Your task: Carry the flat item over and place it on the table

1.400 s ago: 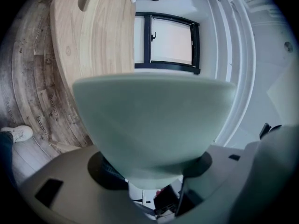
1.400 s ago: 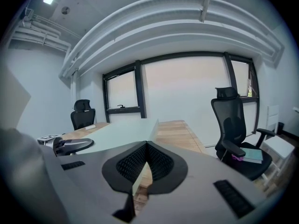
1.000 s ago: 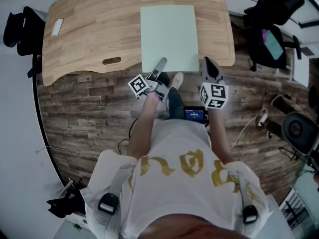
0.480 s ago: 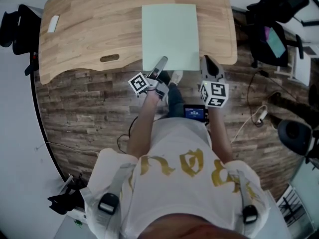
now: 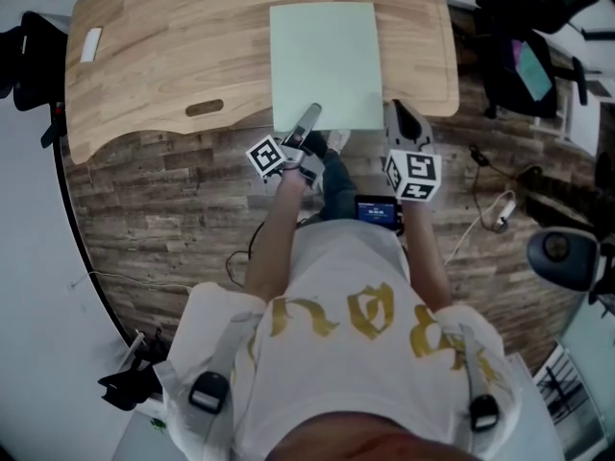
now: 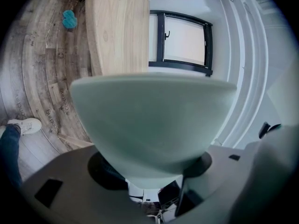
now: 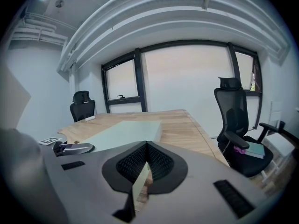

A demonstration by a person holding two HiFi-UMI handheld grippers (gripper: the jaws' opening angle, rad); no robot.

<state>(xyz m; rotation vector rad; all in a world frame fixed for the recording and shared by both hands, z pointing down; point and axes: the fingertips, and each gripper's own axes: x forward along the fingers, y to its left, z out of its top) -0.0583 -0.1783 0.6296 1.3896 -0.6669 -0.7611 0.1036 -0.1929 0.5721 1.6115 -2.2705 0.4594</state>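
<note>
Clamped on the near edge of the pale green board (image 5: 325, 60) is the left gripper (image 5: 309, 120), its jaws held partly apart by the sheet pressed between them. The board is seen lying lengthwise on the wooden table (image 5: 173, 56), with its near edge at the table's near rim. Whether that edge is fully set down cannot be told. The right gripper (image 5: 403, 115) is held just beside the board's near right corner, its jaws drawn together with nothing gripped. A small white object (image 5: 91, 43) is seen near the table's far left corner, and an oval slot (image 5: 205, 108) is cut near the front rim. A black office chair (image 7: 232, 118) is placed at the right of the table and another (image 7: 81, 105) at its far end. A white cable (image 5: 480, 229) is trailed across the plank floor (image 5: 163, 200).
</note>
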